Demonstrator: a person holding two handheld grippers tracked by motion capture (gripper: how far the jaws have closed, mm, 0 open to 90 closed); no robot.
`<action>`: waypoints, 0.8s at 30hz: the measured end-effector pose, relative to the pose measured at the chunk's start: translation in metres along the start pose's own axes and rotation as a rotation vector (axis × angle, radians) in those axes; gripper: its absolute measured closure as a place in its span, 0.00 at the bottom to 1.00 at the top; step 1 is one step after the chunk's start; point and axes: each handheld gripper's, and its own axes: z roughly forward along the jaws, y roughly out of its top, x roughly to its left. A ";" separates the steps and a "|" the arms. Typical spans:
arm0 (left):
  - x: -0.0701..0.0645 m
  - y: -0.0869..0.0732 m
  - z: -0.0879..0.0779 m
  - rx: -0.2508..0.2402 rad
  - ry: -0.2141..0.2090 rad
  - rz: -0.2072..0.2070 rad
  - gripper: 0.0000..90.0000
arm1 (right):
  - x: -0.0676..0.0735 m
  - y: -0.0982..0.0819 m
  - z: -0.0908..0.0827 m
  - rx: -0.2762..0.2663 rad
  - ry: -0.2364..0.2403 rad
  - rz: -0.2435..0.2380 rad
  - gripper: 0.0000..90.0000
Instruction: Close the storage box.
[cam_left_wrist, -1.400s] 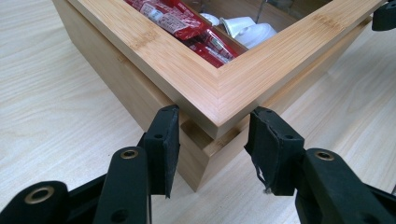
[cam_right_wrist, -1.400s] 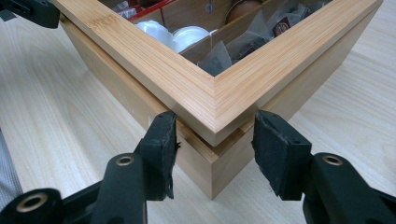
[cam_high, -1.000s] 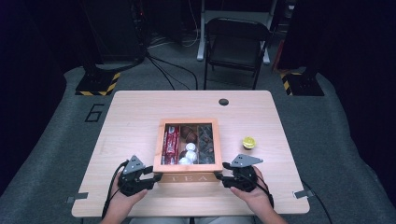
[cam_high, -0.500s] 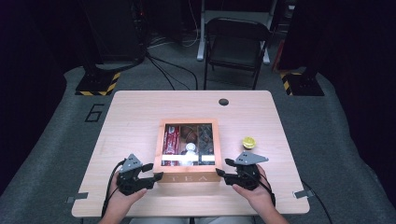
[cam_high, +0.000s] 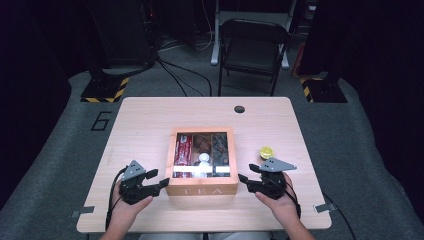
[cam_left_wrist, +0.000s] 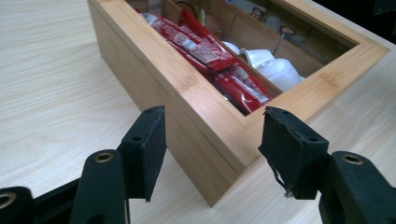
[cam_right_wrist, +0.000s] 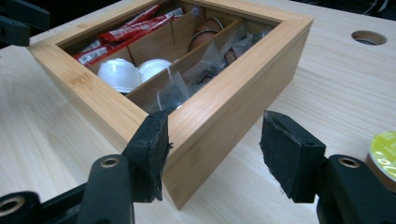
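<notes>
Both tools sit level at the near corners of a wooden tea box (cam_high: 202, 189), one in each hand. On the left, the left tool (cam_high: 161, 184) has its jaws spread, having just been opening; the box's near left corner lies between the pads without being pressed. On the right, the right tool (cam_high: 243, 178) matches it: jaws spread and just been opening, with the near right corner in the gap, one pad close against the front face (whether it touches is hard to tell).

Outward from the tools, the box rests near the middle of the pale wooden worktop (cam_high: 150, 120), toward its near edge. Its clear-windowed top shows red packets (cam_left_wrist: 219, 60) on the left, white pods (cam_right_wrist: 119, 73) in the middle, dark sachets on the right. A yellow-lidded pod (cam_high: 266, 150) stands on the worktop, just right of the box.

The step looks like letting go of the box after placing it. Next would likely call for drawing both tools clear of the corners.
</notes>
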 end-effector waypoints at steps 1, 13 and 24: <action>0.002 0.000 -0.001 0.000 0.007 -0.004 0.45 | -0.001 0.000 0.000 0.000 -0.005 0.002 0.46; 0.025 -0.005 -0.002 0.009 0.093 -0.042 0.45 | -0.023 -0.007 -0.002 0.015 -0.092 0.020 0.46; 0.039 -0.013 0.007 0.040 0.132 -0.034 0.45 | -0.033 -0.020 0.013 0.065 -0.068 0.076 0.46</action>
